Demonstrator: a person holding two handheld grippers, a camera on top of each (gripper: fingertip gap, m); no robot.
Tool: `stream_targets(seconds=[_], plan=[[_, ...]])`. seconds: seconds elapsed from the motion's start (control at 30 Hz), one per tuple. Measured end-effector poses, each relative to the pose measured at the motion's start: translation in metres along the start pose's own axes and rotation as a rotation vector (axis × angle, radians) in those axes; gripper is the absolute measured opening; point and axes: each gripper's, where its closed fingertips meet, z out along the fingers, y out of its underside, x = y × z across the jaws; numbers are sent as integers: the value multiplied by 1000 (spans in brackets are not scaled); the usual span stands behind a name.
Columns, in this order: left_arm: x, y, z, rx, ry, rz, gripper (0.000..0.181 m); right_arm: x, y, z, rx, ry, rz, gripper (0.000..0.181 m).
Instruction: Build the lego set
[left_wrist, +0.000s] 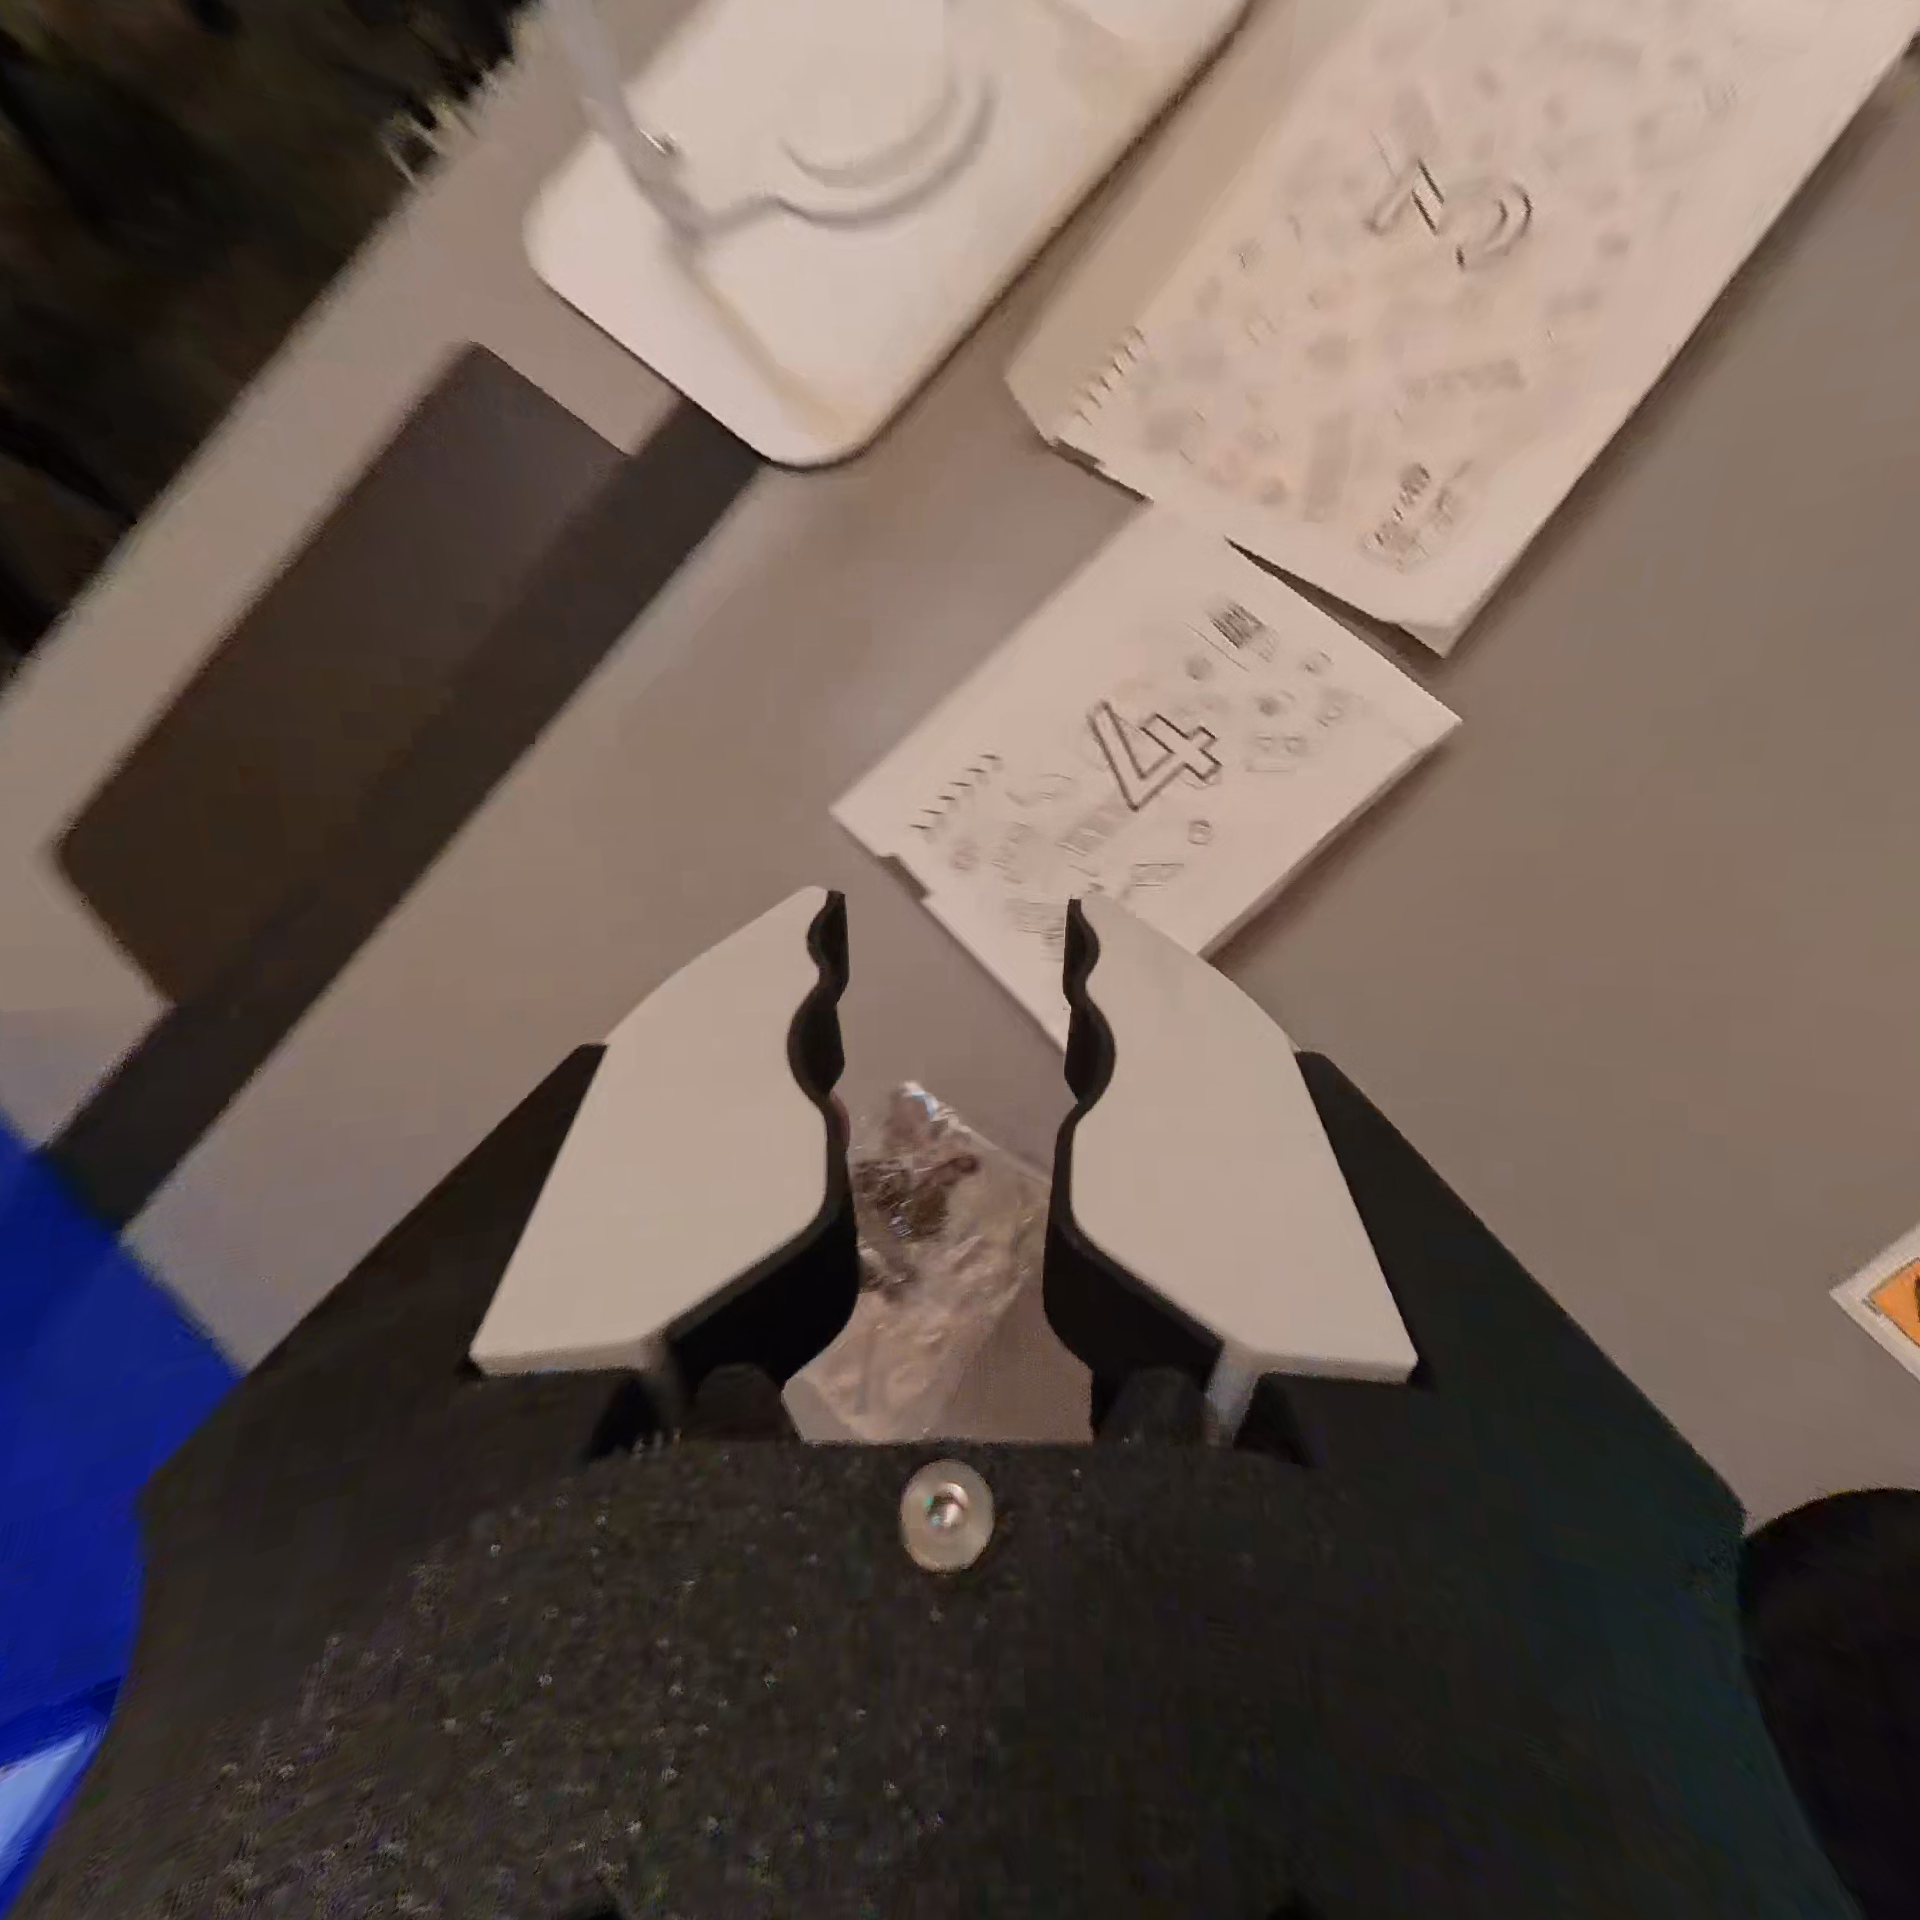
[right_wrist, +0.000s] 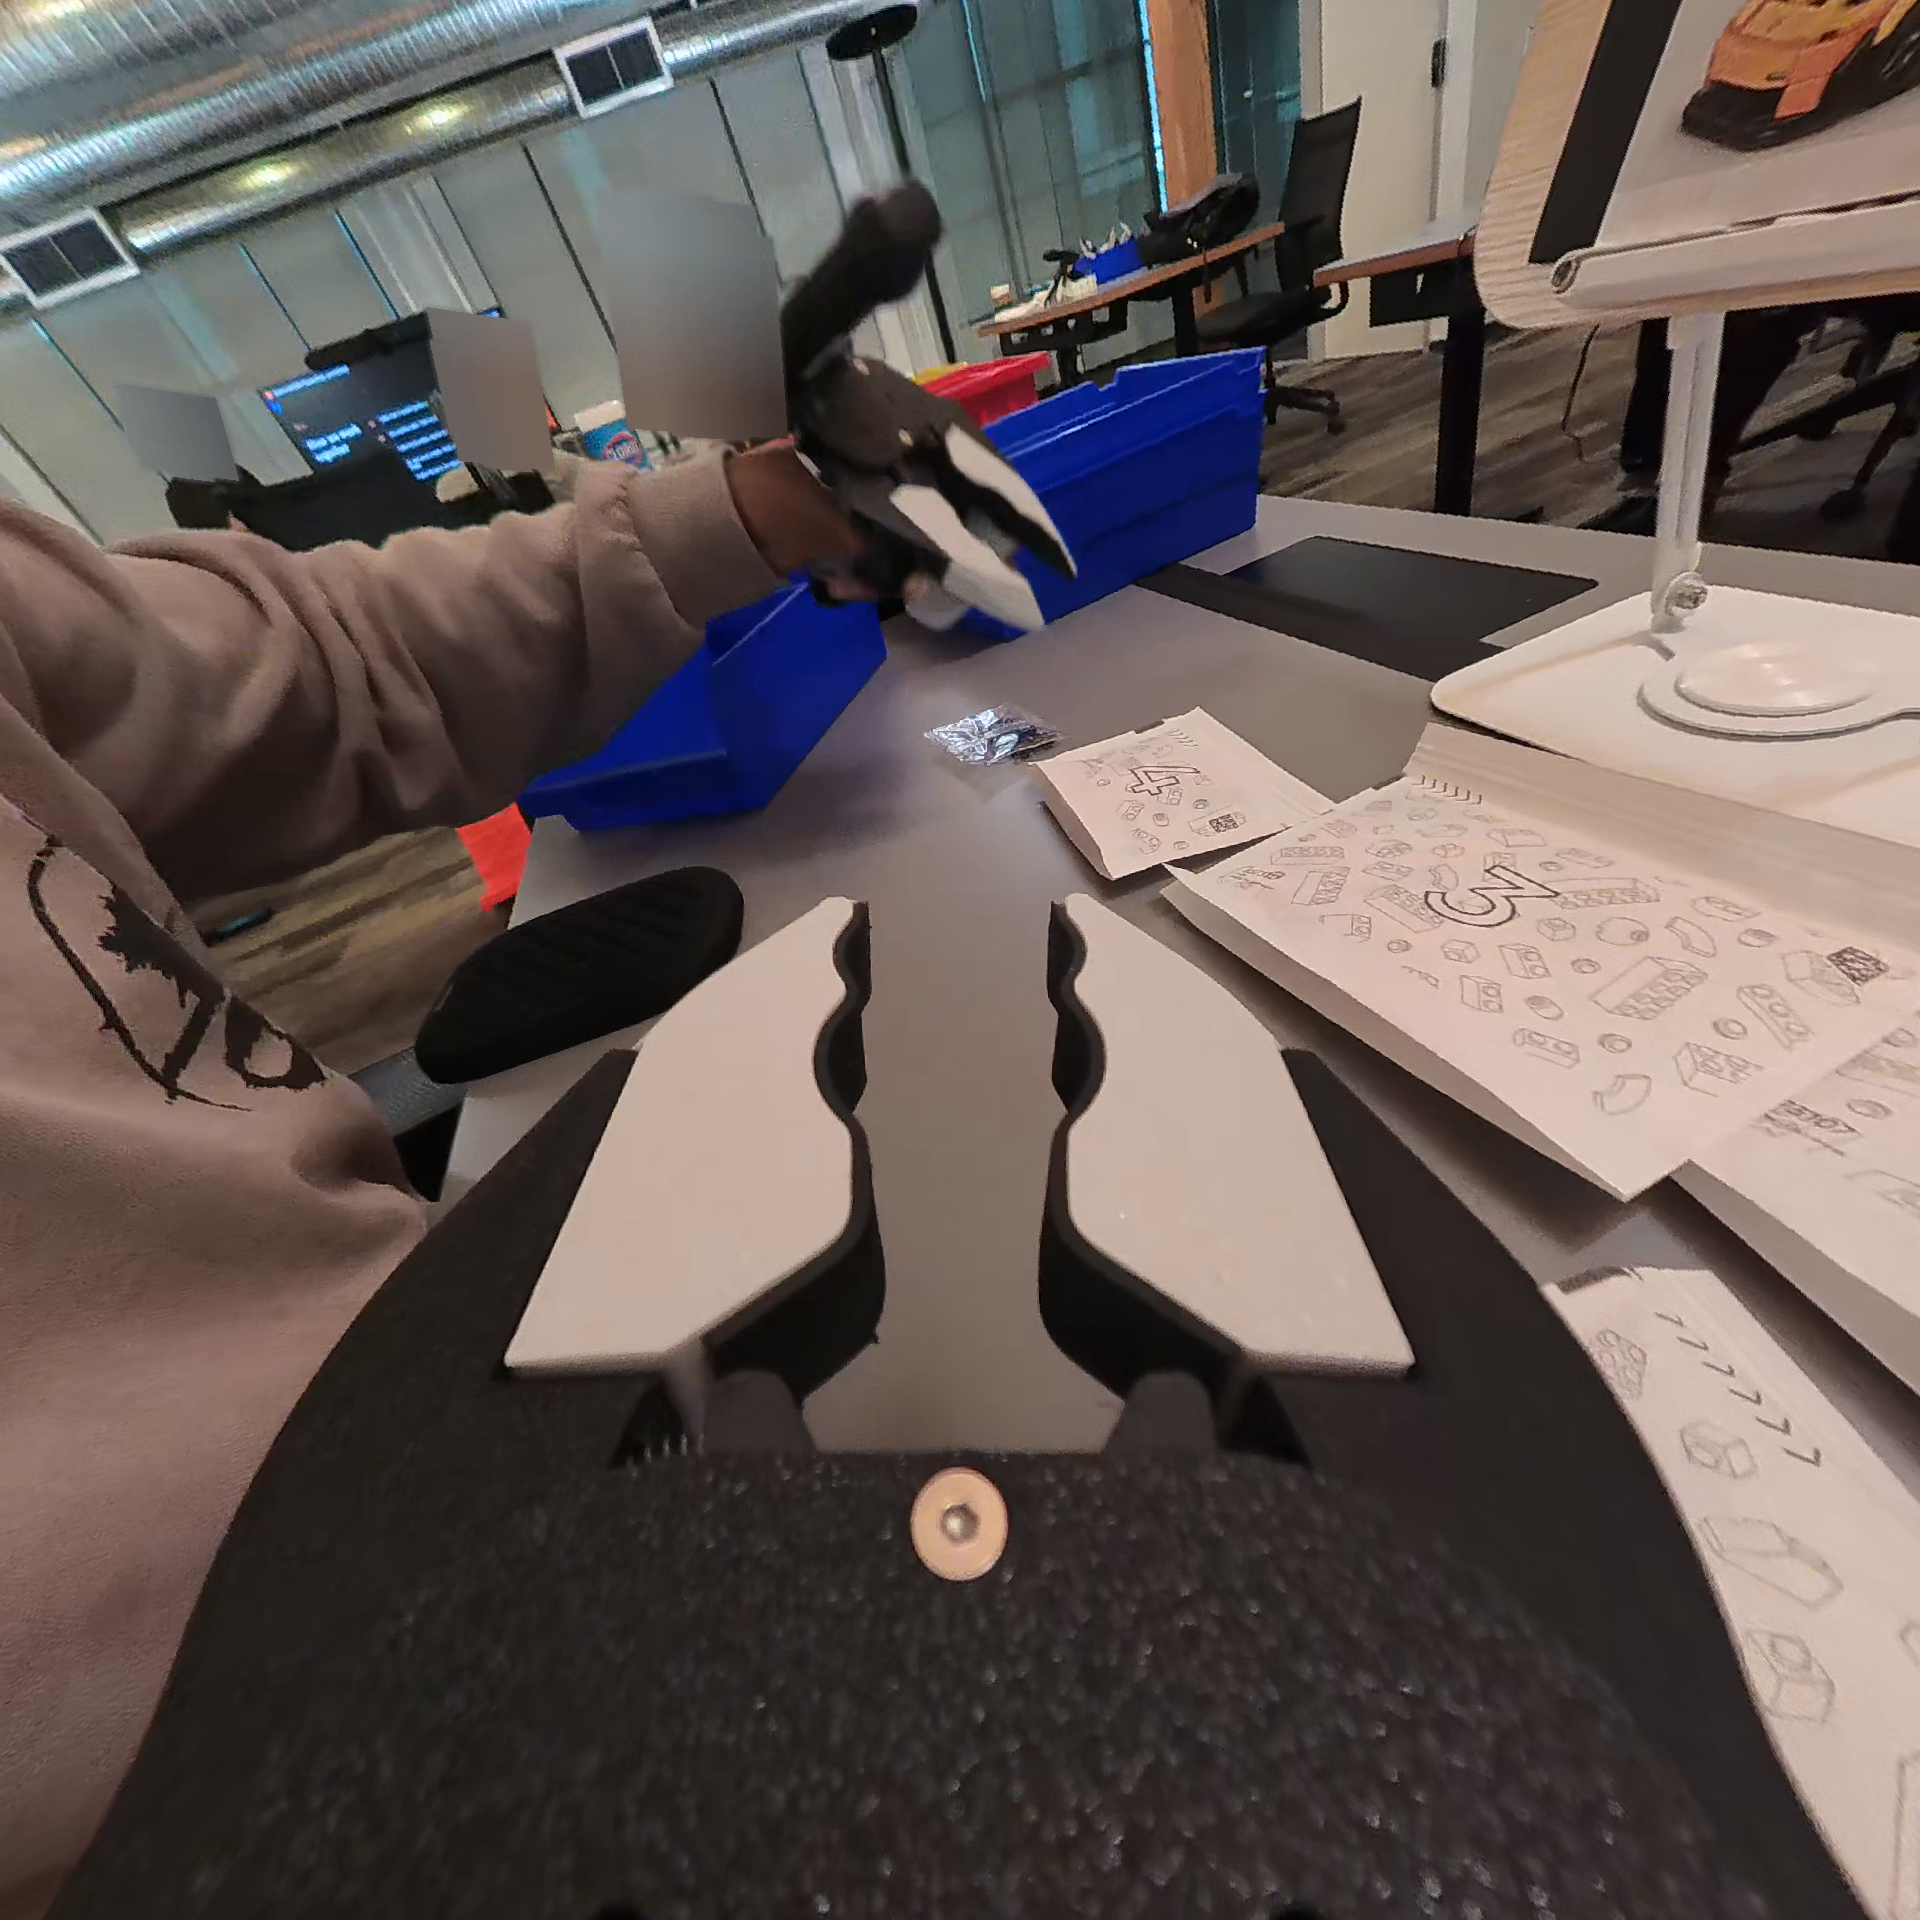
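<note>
The left gripper (left_wrist: 951, 914), fingers spread and empty, hovers above a small clear bag of pieces (left_wrist: 935, 1216) on the grey tabletop (left_wrist: 1558, 935). Lower straight, pinch the crinkled plastic. The right gripper (right_wrist: 956, 914) waits, fingers spread.

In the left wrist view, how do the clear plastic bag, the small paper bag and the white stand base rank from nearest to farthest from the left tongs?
1. Clear plastic bag: below the open left tongs, seen between the fingers.
2. Small paper bag: just beyond the tips, to the right.
3. White stand base: farthest, at the top of the view.
</note>
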Motion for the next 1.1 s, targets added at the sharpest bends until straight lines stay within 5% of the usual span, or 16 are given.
stream_targets(seconds=[0.2,0.37,0.57,0.8,0.97,1.1], plan=[[2,22,65,-176,163,-112,51,-5,2,-6,25,-17,13,32],[-2,29,81,-242,318,-340,54,-9,4,-8,23,-27,7,32],[16,39,75,-258,442,-448,43,-8,6,-7,37,-53,35,32],[34,27,83,-175,518,-579,0,-13,11,1,15,-86,39,32],[34,7,67,-76,433,-465,0,-10,11,-2,27,-74,52,32],[21,-20,25,73,333,-368,0,-10,12,-3,26,-73,52,32]])
